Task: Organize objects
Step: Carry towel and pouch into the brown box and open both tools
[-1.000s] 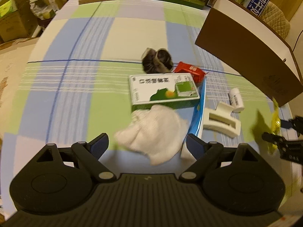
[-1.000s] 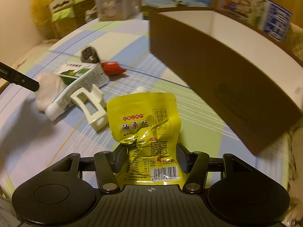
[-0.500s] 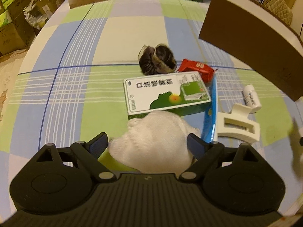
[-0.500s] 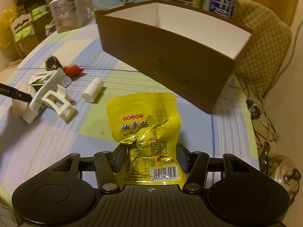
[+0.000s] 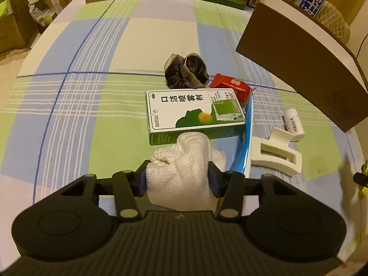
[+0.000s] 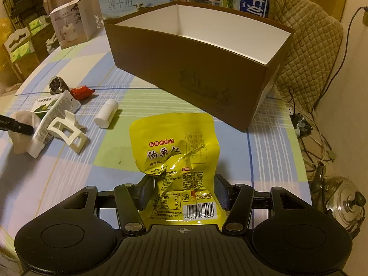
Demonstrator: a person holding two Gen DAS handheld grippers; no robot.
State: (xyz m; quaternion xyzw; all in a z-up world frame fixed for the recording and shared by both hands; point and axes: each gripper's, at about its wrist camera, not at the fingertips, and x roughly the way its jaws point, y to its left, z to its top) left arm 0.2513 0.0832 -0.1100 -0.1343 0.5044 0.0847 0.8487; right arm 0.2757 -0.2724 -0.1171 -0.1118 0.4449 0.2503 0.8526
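Note:
My left gripper (image 5: 178, 180) is shut on a white knitted cloth (image 5: 184, 172), low over the checked tablecloth, just in front of a green and white medicine box (image 5: 195, 112). My right gripper (image 6: 184, 192) is shut on a yellow snack packet (image 6: 177, 161) and holds it above the table, facing the open brown cardboard box (image 6: 197, 69), whose white inside looks bare. The brown box also shows at the right of the left wrist view (image 5: 306, 69).
On the cloth lie a dark scrunchie (image 5: 186, 71), a red packet (image 5: 232, 87), a blue-edged flat package (image 5: 246, 138), a white hair claw (image 5: 276, 154) and a small white bottle (image 5: 294, 124). Printed cartons stand along the far edge. A quilted chair (image 6: 306, 53) and a kettle (image 6: 342, 202) are right of the table.
My left gripper moved forward over the white cloth and closed on it. My right gripper carried the yellow packet around toward the brown box's open top.

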